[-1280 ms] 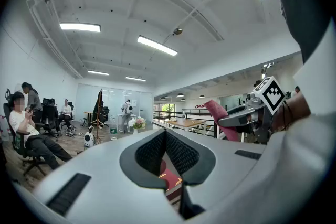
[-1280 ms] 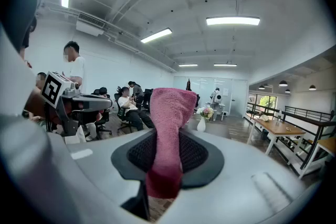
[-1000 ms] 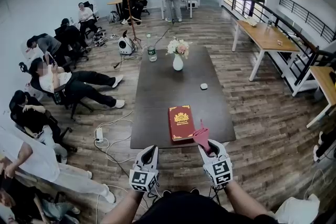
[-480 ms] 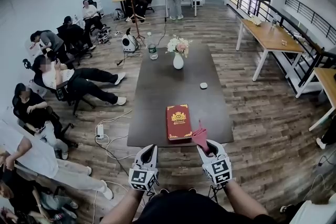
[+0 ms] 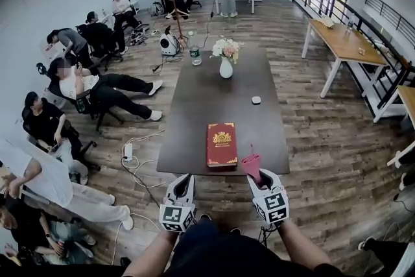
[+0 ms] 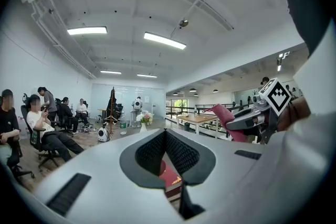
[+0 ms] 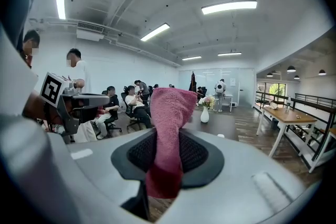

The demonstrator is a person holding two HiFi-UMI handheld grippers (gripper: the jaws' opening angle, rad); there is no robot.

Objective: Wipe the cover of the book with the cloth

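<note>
Pink cloth (image 5: 251, 165) pinched and ready, red book (image 5: 222, 144) untouched near the dark table's (image 5: 194, 107) front edge

The right gripper (image 5: 258, 178) clamps the cloth upright, probably to carry it clear. The left gripper (image 5: 183, 183) has its jaws together on nothing. The book lies at 11 o'clock from the cloth, with bare tabletop open toward 12.

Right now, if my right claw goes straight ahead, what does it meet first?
Likely the table, at its near edge right of the book, with the gripped cloth leading. Height is unclear, so the right claw may pass over the tabletop instead.
</note>
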